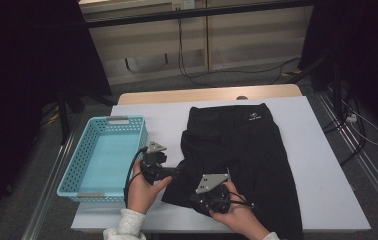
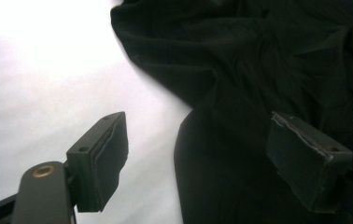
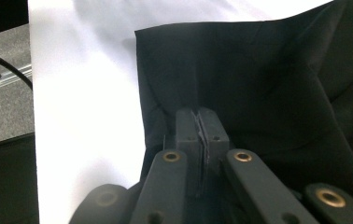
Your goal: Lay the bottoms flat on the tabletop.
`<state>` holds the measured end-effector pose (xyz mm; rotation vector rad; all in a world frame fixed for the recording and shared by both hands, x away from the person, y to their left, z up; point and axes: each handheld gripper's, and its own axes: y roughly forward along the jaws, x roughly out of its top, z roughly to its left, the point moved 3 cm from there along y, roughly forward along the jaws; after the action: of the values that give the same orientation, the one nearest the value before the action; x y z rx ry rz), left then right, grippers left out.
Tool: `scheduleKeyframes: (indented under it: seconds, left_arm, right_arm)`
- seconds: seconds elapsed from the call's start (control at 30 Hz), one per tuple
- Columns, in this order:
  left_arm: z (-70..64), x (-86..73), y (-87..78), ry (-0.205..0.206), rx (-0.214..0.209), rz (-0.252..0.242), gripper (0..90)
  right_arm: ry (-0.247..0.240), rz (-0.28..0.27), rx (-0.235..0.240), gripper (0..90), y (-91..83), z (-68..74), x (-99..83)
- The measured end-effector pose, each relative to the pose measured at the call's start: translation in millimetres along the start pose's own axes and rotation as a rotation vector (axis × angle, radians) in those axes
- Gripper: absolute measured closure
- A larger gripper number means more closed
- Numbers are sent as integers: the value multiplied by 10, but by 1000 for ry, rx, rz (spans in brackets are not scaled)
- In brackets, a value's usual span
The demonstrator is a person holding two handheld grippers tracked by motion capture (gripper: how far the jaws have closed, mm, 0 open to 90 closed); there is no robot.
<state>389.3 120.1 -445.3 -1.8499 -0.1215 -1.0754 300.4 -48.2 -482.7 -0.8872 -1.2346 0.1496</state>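
Scene: a person at a white table [image 1: 322, 165] works a hand-held two-jaw gripper in each hand on a black fabric garment [image 1: 257, 150].
Garment position: it lies spread over the middle and right of the table, a small white logo [image 1: 253, 118] at its far end, its near-left part bunched and folded.
Garment long axis: runs from the far edge of the table toward the person, with the near end reaching the table's front edge.
Right gripper [image 3: 201, 130]: jaws pressed together, clamped on a fold of the black cloth near the garment's near-left corner.
Left gripper [image 2: 198, 158]: jaws wide apart, nothing between the pads; one pad sits over bare table, the other over the cloth, so the garment's left edge runs up between them.
Key relation: the cloth edge lies straight ahead of the left gripper, just beside it, and its own right jaw is already above the fabric.
Nearer hand: the left hand [image 1: 144, 187] is nearer the free left edge.
Nearby: a light blue perforated plastic basket [image 1: 108, 155] stands empty on the table's left, just beside the left gripper.
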Motion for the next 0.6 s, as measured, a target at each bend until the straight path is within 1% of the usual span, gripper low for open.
scheduleKeyframes:
  seconds: [0.07, 0.13, 0.17, 0.23, 0.27, 0.33, 0.4, 0.47, 0.53, 0.6]
  left_arm:
    - [-3, -3, 4, -8, 0, 3, 213]
    - [-18, 8, 6, -3, 4, -2, 216]
    - [-30, 12, 13, -3, -1, -3, 216]
    - [-46, 5, 42, 9, -8, 8, 220]
    - [-43, -6, 60, 8, -4, 18, 224]
    - [-36, -27, 103, 8, 3, 19, 229]
    - [-35, -47, 127, 13, 6, 39, 244]
    - [-38, -48, 135, 4, 3, 42, 254]
    - [-40, -42, 136, 8, 3, 42, 254]
    - [-57, -45, 141, -2, 0, 49, 256]
  right_arm:
    - [20, -2, 18, 895, -14, 17, -4]
    - [26, 4, 58, 896, -40, 50, -23]
    - [20, 8, 72, 896, -58, 76, -34]
    - [8, 13, 79, 896, -94, 110, -59]
    - [8, 13, 87, 896, -107, 116, -75]
    - [13, 10, 106, 896, -132, 120, -98]
    - [3, 17, 103, 895, -156, 132, -111]
    - [-5, 19, 106, 895, -168, 144, -118]
    - [5, 12, 102, 894, -167, 147, -123]
    - [8, 9, 97, 893, -170, 147, -126]
